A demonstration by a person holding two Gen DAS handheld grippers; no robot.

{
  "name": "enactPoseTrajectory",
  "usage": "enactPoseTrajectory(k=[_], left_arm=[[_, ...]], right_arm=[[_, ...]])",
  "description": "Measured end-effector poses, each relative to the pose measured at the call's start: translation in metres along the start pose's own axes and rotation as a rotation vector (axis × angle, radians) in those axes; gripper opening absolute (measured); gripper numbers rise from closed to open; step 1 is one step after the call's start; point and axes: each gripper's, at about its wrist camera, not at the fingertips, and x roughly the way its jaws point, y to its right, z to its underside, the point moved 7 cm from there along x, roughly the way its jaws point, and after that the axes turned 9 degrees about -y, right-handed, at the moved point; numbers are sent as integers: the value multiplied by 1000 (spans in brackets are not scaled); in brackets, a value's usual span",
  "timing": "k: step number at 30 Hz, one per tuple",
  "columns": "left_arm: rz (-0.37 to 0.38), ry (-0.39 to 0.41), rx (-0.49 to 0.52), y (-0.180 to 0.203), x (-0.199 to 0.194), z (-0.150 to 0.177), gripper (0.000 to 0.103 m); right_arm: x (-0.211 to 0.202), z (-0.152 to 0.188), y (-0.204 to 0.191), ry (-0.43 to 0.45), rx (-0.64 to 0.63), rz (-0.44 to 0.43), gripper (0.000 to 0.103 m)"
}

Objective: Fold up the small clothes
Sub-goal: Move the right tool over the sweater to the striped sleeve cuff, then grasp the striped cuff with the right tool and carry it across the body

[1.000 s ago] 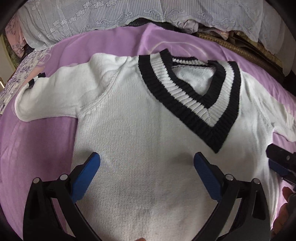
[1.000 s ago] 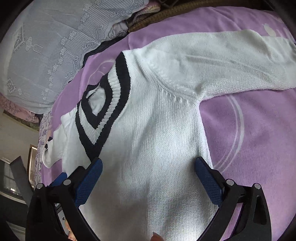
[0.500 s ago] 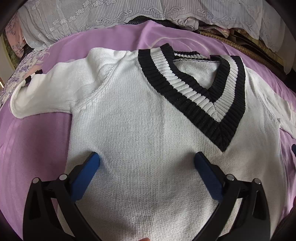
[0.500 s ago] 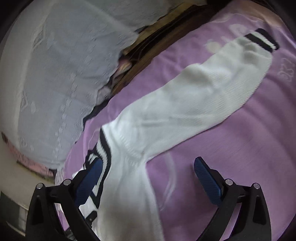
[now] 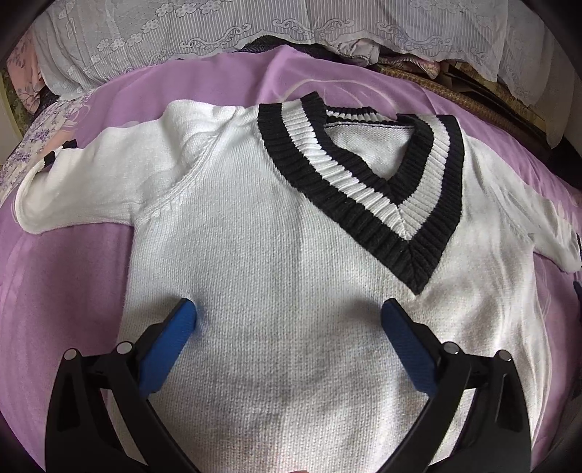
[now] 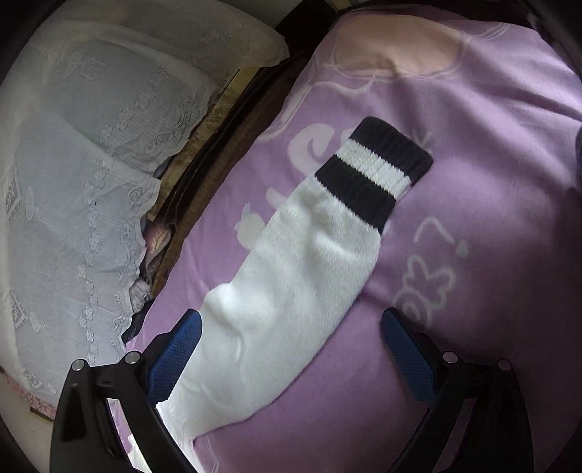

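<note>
A small white knit sweater (image 5: 254, 236) lies face up on a purple blanket (image 5: 62, 283), its black-and-white V-neck collar (image 5: 367, 189) toward the far side. Both sleeves are spread out sideways. My left gripper (image 5: 289, 320) is open over the sweater's chest, nothing between its blue pads. In the right wrist view, the sweater's sleeve (image 6: 291, 291) runs diagonally, ending in a black-and-white striped cuff (image 6: 374, 171). My right gripper (image 6: 291, 331) is open above the sleeve's upper part, its left pad (image 6: 178, 349) at the sleeve's edge.
White lace-covered bedding (image 5: 254, 29) lines the far edge of the blanket, with dark folded fabrics (image 5: 454, 83) behind at the right. In the right wrist view the lace cover (image 6: 91, 182) fills the left side; bare purple blanket (image 6: 491, 254) with white cartoon prints lies right of the sleeve.
The right gripper has swung away from the sweater's body out over the right sleeve toward its cuff. The left gripper has edged slightly forward over the chest. Both stay open.
</note>
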Motion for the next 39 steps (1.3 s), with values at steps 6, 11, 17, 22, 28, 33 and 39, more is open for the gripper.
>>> enactPoseTrajectory(k=[6,11,17,22,28,33,39], left_arm=[[-52,10,17,4,5,1,99],[-44,12,10,3,2,0,99],[53,10,47,39,-21,-28,99],[-55,63,191,108,-21,-75,99],[-87,15,162,134,43,-80,99],[-15,-31,140,127,33,-77,98],[66,17,272,181,-5,-73,98]], right_arm=[[24,-30,-5,85,-56,105,77],[24,-35,5,104,-12,36,14],[-43,-36,-41,323,-171,23,10],[-46,-31,-22,350,-153,168,7],[1,-34,38,147,46,189,6],[-9,-34,15,178,-9,91,7],[-27,-24,-38,176,-158,-29,6]])
